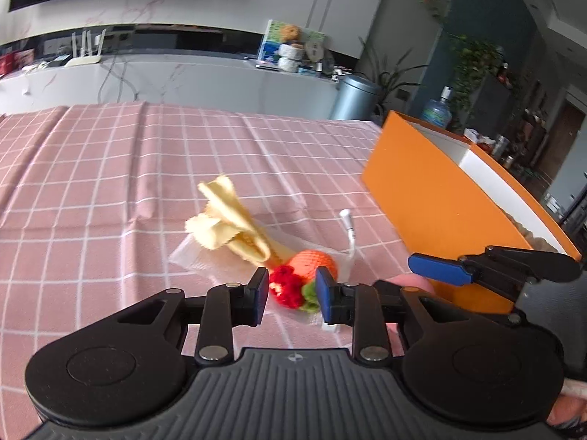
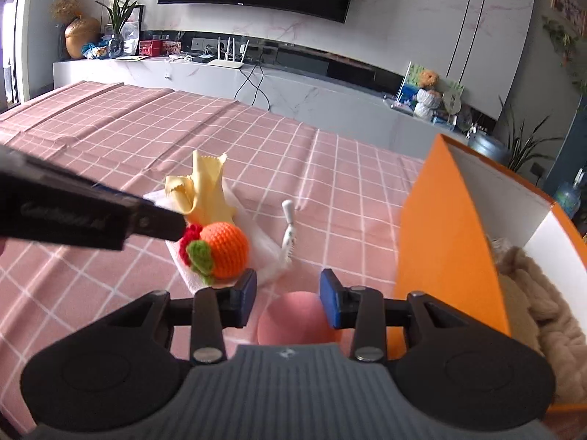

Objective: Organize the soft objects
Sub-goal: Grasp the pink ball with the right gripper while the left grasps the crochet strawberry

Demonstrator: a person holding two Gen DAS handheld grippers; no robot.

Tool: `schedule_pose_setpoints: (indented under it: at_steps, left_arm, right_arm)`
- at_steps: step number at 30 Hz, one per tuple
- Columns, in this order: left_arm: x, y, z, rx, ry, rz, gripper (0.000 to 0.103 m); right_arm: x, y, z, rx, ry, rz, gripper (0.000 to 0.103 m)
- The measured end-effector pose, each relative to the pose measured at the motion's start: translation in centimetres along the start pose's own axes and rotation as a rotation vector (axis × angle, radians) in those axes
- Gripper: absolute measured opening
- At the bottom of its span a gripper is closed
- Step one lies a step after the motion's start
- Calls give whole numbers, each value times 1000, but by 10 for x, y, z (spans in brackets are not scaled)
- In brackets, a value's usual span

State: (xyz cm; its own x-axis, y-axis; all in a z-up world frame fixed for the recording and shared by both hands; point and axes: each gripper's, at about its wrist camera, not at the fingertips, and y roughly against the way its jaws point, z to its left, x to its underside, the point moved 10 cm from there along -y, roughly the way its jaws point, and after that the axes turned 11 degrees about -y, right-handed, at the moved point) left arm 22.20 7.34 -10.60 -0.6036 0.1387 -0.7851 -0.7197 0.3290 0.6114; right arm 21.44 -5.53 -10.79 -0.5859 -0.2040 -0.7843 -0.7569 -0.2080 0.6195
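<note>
The left tongs [image 1: 291,293] stand open, moderately wide, and the red crochet flower [image 1: 284,288] with its green leaf lies right between the pads at about 12 o'clock; whether either pad touches it I cannot tell. The flower is joined to an orange crochet ball [image 1: 313,262] just beyond, so the piece's long axis runs roughly from 6 to 12 o'clock along the left fingers. It lies on a white sheet [image 1: 194,256] on the pink checked desk [image 1: 110,168], with a folded yellow cloth [image 1: 231,227] at 11 o'clock and a white cable [image 1: 348,234] at 1 o'clock. The right tongs [image 2: 288,299] are also open and hold nothing; a pink ball [image 2: 293,317] sits on the desk at 6 o'clock under their gap. The orange box [image 2: 447,249], with beige fluffy cloth [image 2: 539,304] inside, stands at 3 o'clock. The left hand seems the nearer to the crochet piece; closing there looks like the coming move.
</note>
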Motion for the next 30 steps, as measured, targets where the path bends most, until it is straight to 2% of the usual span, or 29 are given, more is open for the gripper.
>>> schedule_pose_setpoints:
  at_steps: [2, 5, 12, 15, 24, 30]
  left_arm:
    - [-2, -3, -8, 3, -52, -11, 54]
    - [-1, -13, -19, -6, -143, 1, 55]
    - [-4, -28, -20, -70, -249, -6, 56]
    - [-3, -32, -27, -53, -283, -9, 56]
    - [7, -44, -21, -92, -284, 50, 56]
    - [7, -39, -23, -99, -282, 37, 48]
  right_arm:
    - [5, 3, -4, 22, 6, -12, 39]
    - [9, -2, -11, 73, 20, -3, 42]
    - [18, -8, -8, 122, 92, 13, 53]
    - [23, -13, -5, 158, 147, 22, 55]
    - [31, -20, -4, 238, 261, 31, 54]
    - [31, -20, -5, 251, 275, 24, 47]
